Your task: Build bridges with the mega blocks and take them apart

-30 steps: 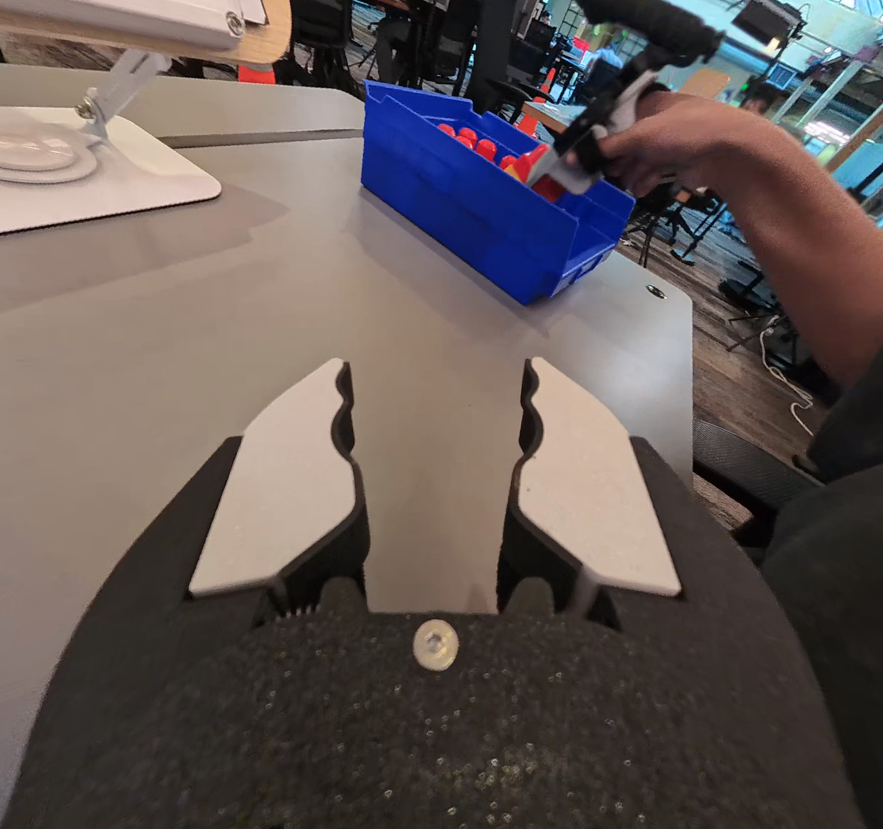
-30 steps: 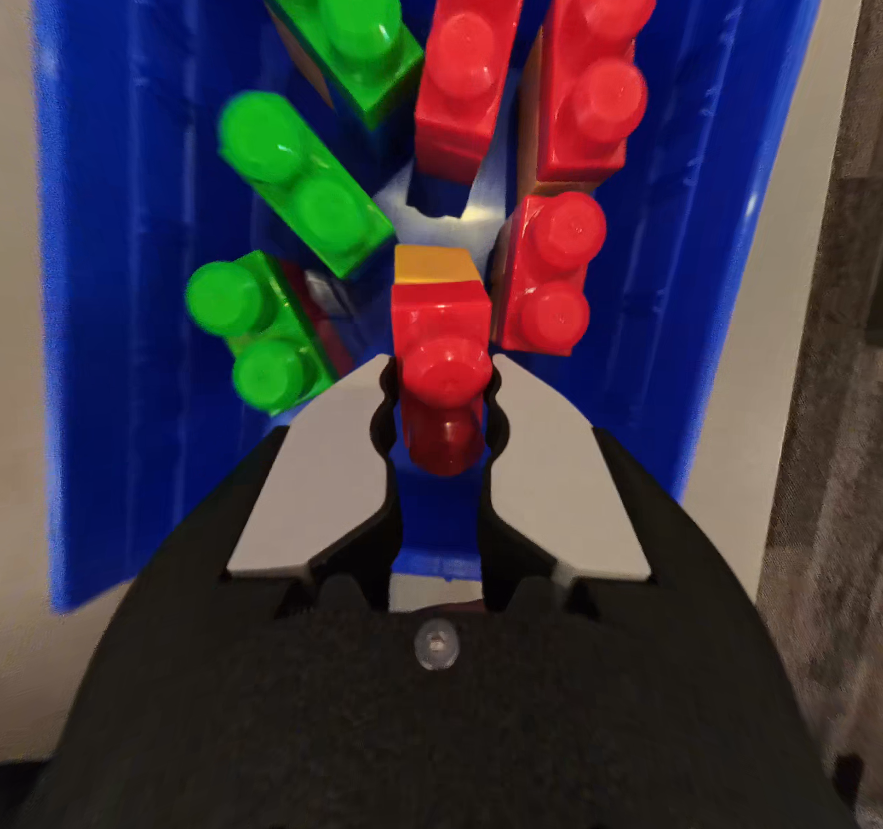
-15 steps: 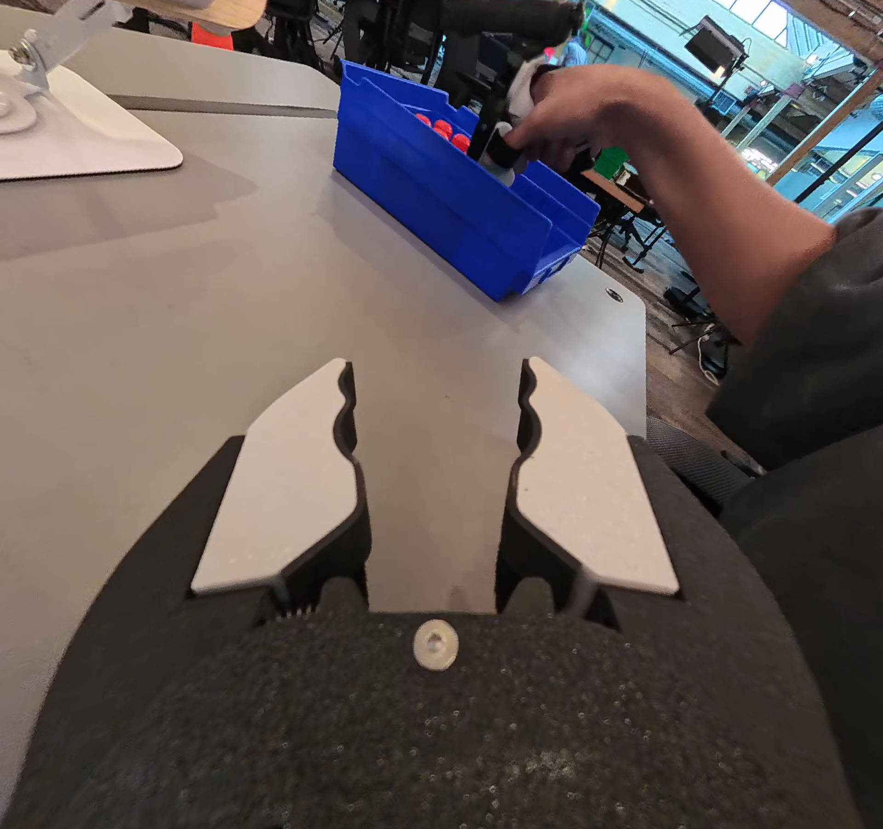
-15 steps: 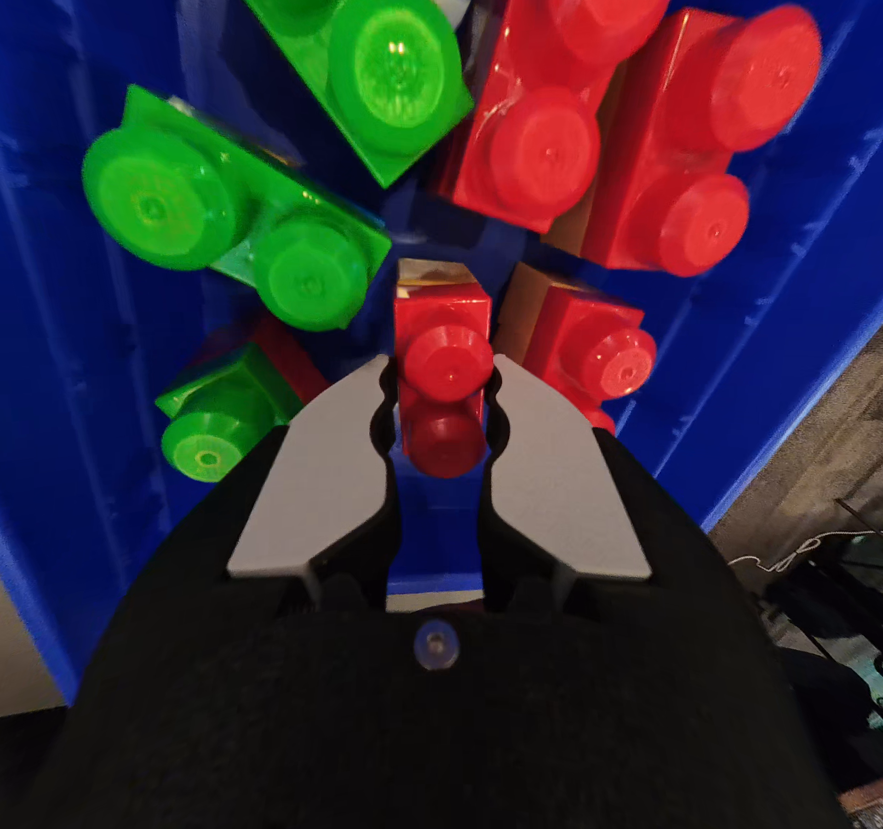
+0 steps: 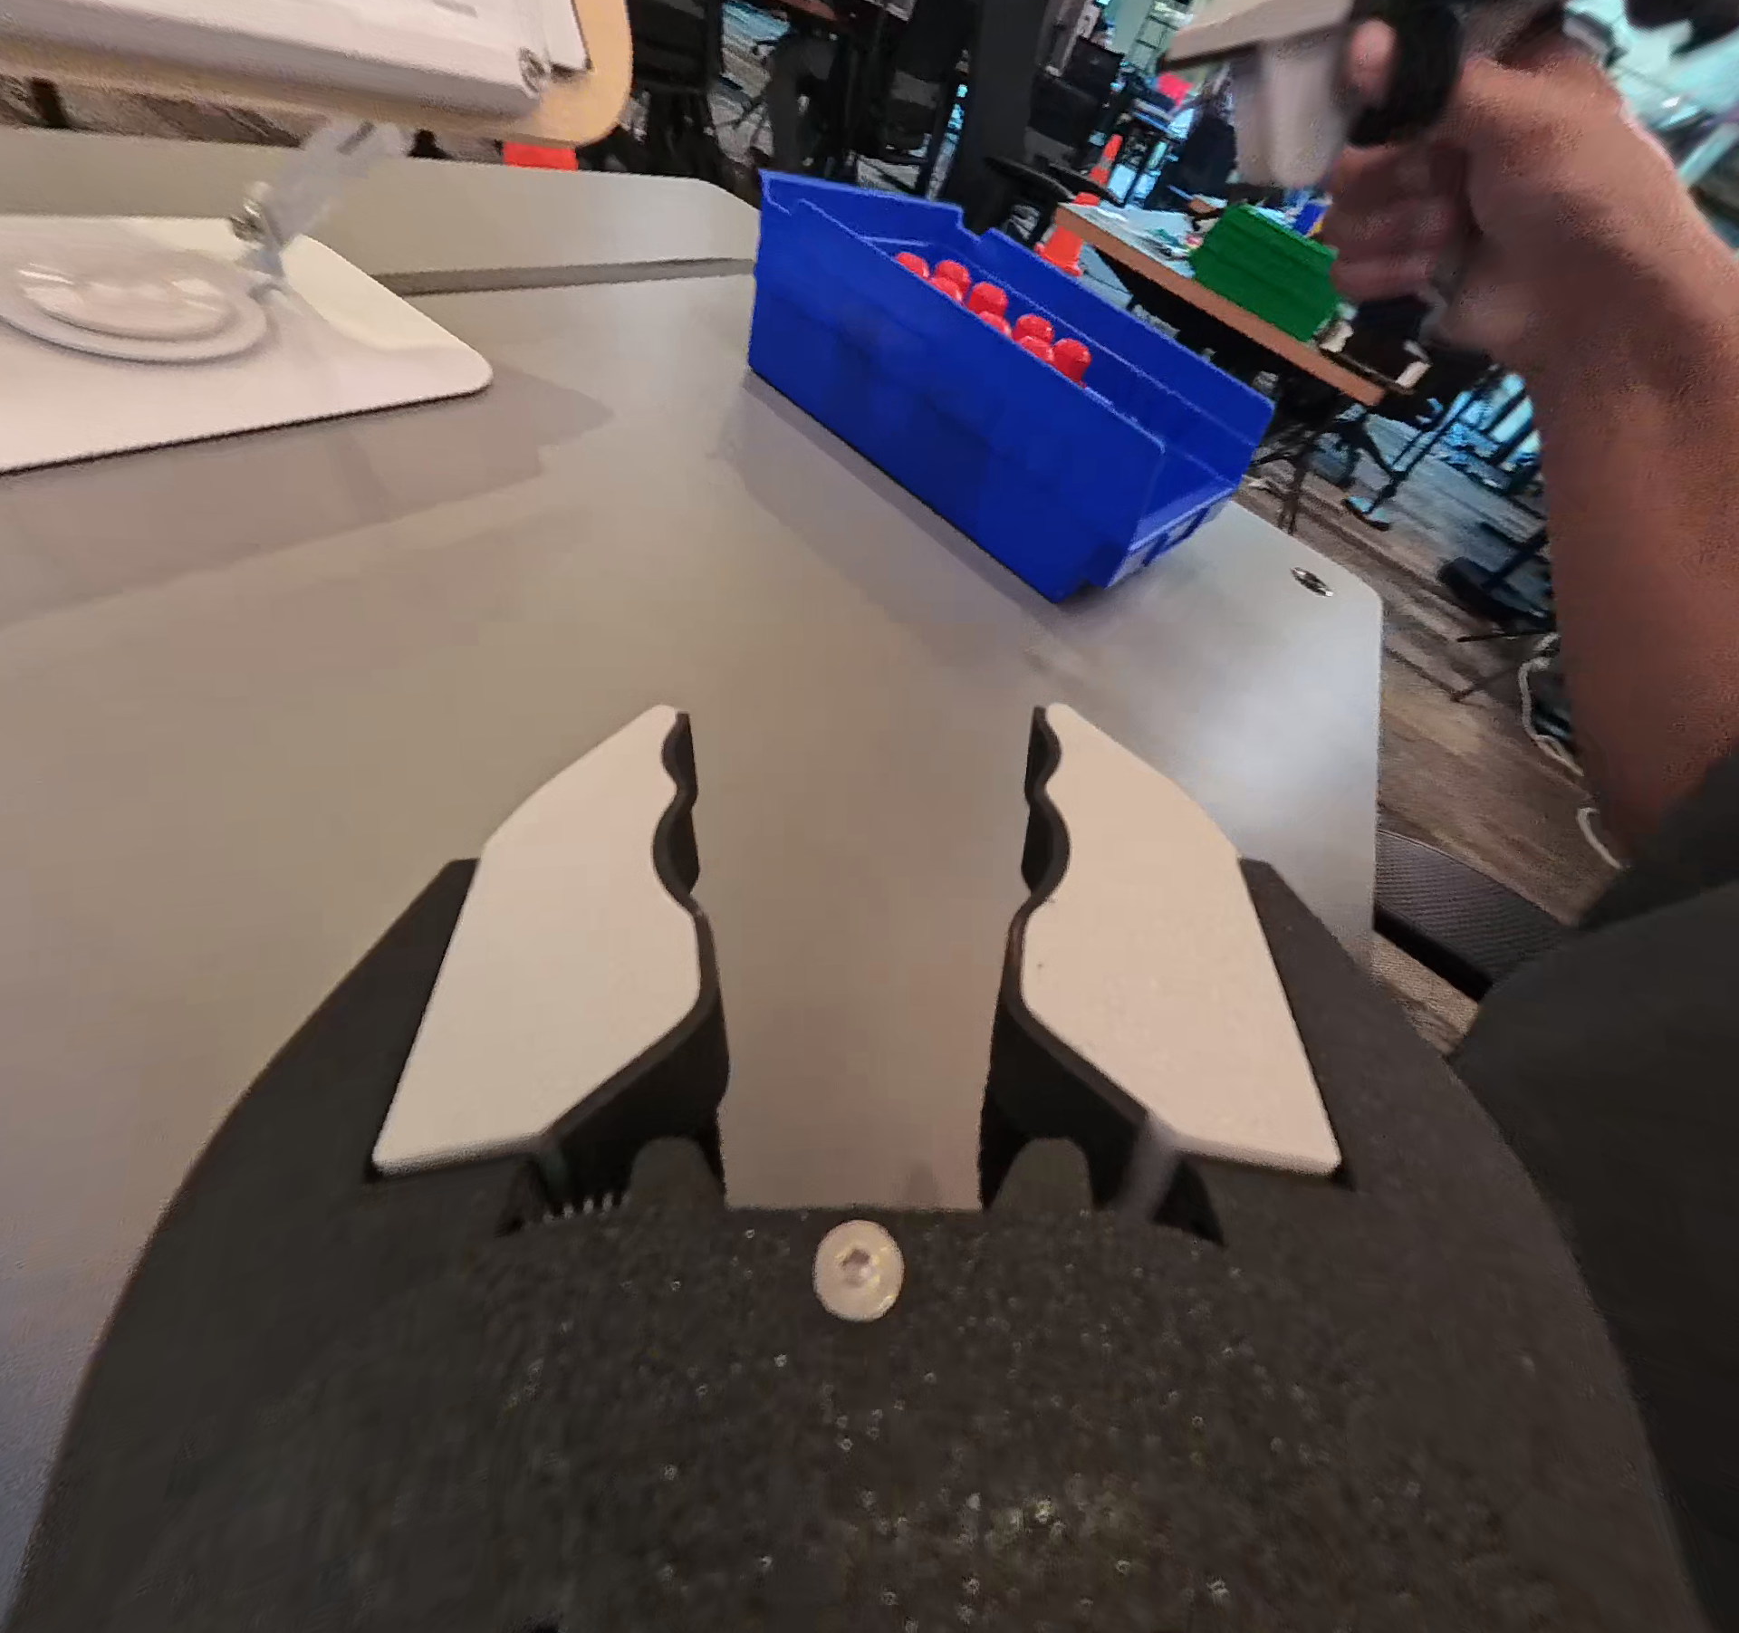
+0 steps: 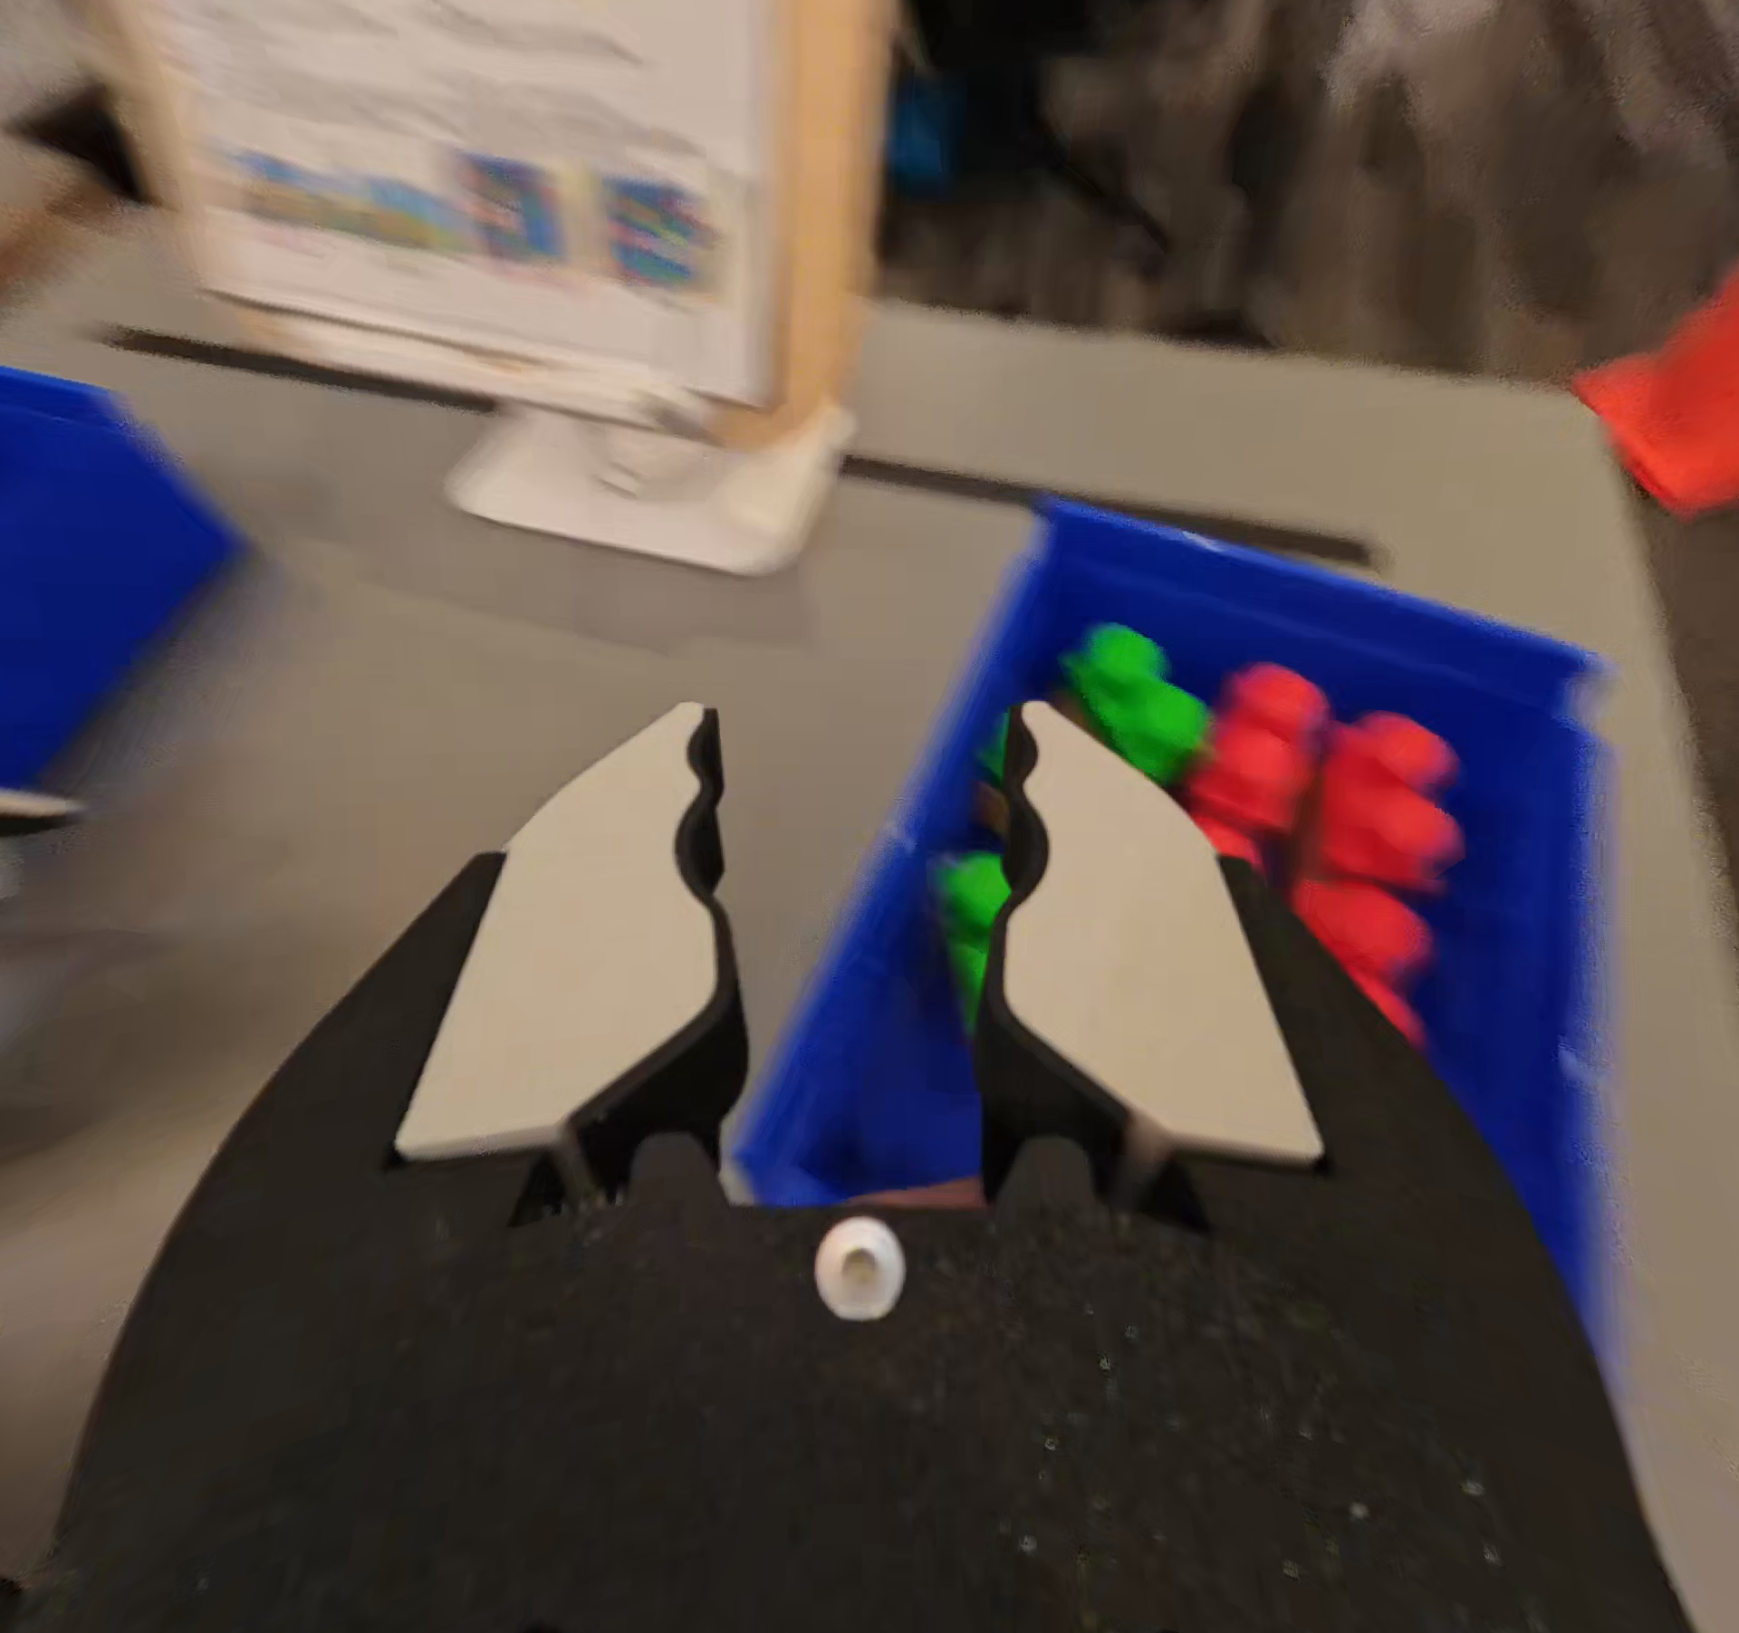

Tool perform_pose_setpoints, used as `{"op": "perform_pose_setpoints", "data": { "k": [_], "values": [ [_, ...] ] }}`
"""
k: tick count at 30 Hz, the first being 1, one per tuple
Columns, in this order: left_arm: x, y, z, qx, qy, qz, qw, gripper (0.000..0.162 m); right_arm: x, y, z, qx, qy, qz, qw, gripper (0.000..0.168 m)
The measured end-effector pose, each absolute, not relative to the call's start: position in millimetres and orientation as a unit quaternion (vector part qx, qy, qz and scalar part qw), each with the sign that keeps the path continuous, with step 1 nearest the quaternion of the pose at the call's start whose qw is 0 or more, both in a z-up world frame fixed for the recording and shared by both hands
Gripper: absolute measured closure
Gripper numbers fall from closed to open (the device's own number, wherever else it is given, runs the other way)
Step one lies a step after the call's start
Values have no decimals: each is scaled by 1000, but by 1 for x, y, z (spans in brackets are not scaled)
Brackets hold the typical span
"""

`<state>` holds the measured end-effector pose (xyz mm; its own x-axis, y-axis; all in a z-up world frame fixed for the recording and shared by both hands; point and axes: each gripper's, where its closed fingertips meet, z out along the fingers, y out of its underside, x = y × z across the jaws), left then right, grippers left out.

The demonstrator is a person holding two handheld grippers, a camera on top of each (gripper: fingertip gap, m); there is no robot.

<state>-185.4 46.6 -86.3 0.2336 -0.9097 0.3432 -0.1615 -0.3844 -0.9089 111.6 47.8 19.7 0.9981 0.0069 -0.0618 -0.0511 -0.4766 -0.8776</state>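
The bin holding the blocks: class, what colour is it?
Blue; the bin shows best in the left wrist view.

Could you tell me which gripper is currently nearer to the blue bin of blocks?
Right. The right gripper hovers open above the blue bin; the left gripper sits open well back across the table.

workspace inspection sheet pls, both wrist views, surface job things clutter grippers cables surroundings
Surface: grey table, bare in front of the left gripper.
Job's things: blue bin near the table's far right corner, holding red blocks and green blocks; no bridge seen.
Clutter: document stand with papers at the far left; a second blue bin at the right wrist view's left edge.
Grippers: left gripper open and empty over the table; right gripper open and empty, raised beside the bin in a hand.
Cables: cords on the floor beyond the table's right edge.
Surroundings: desks, chairs, orange cones.
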Motion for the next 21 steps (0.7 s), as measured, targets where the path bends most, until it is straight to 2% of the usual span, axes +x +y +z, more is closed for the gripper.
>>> {"op": "perform_pose_setpoints", "data": {
  "k": [4,7,16,21],
  "values": [
    [-194,48,-76,-683,386,-449,428,95,-26,37,-7,-755,-95,229,607,116],
    [-205,39,-77,-687,386,-418,453,97,-89,23,-48,-725,-108,330,595,118],
    [-246,4,-122,-736,356,-339,466,100,-134,-8,-98,-733,-156,320,579,119],
    [-257,-8,-118,-740,359,-321,470,99,-136,-12,-99,-733,-164,319,578,120]
  ]
}}
